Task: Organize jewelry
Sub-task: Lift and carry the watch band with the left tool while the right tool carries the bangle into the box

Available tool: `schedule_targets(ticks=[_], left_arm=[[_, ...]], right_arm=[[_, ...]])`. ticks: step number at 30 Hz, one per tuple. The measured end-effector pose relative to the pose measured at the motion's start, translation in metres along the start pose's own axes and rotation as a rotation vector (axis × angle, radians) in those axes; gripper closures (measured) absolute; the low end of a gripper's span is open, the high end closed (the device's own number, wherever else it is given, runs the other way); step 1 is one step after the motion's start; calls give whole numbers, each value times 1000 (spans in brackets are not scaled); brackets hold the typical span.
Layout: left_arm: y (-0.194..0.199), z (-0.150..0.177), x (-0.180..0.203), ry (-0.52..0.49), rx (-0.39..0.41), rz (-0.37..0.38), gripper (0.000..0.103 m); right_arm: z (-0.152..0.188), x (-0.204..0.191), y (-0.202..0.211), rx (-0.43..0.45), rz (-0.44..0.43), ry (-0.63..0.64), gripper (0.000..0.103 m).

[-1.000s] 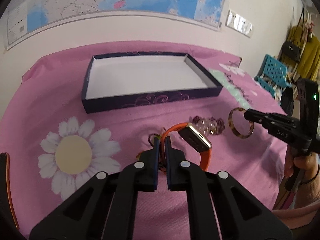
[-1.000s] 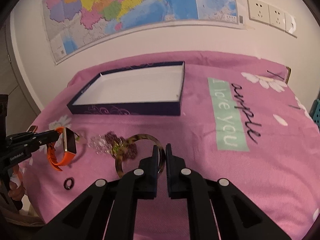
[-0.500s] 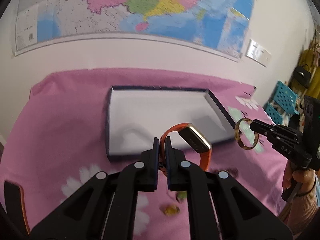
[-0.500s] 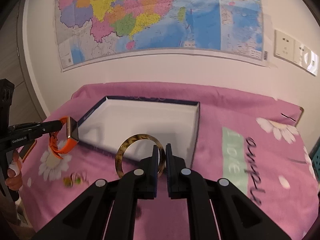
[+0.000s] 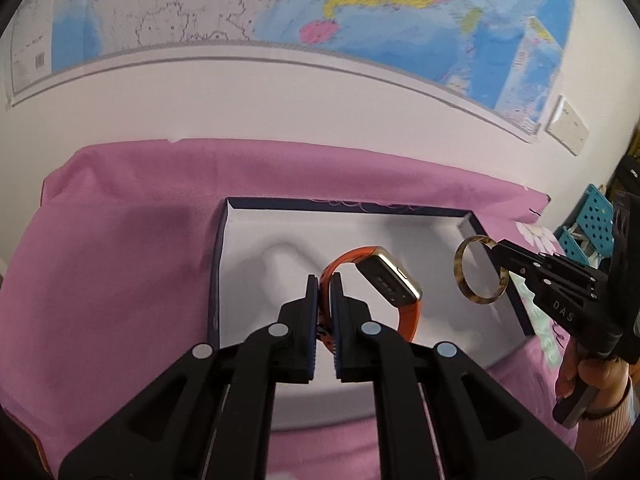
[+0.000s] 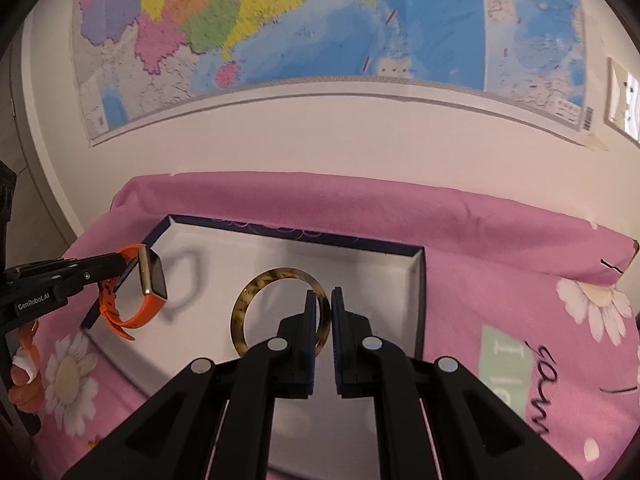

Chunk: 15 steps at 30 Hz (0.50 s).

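The left gripper [image 5: 325, 280] pinches the orange strap of the smartwatch [image 5: 376, 292], which hangs over the white floor of the navy tray [image 5: 216, 264]. The strap is likely soft and flexible, the gold case rigid and heavier, so the watch probably swings; the strap beside the case is the steadier hold. The right gripper [image 6: 325, 294] pinches the rim of the tortoiseshell bangle [image 6: 256, 292], also above the tray. The bangle appears light, stiff and glossy, therefore slippery; grip across its band.
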<state>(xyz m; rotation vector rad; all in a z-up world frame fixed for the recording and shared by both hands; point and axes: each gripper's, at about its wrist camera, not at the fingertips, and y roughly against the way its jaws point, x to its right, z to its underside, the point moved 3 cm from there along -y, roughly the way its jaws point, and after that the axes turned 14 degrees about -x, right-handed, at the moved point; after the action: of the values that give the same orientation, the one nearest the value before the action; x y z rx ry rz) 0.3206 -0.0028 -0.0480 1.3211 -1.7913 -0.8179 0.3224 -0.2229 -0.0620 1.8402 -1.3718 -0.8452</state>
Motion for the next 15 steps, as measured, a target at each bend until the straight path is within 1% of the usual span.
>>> schedule_targets(ticks=[7, 10, 15], left_arm=[[-33, -23, -5, 18, -48, -38, 97], [-43, -30, -9, 27, -66, -39, 97], [-57, -41, -9, 40, -102, -42, 97]], right_arm=[[-21, 7, -31, -52, 8, -33, 97], [-29, 8, -42, -81, 5, -48, 97], [-36, 9, -56, -124, 25, -57, 97]])
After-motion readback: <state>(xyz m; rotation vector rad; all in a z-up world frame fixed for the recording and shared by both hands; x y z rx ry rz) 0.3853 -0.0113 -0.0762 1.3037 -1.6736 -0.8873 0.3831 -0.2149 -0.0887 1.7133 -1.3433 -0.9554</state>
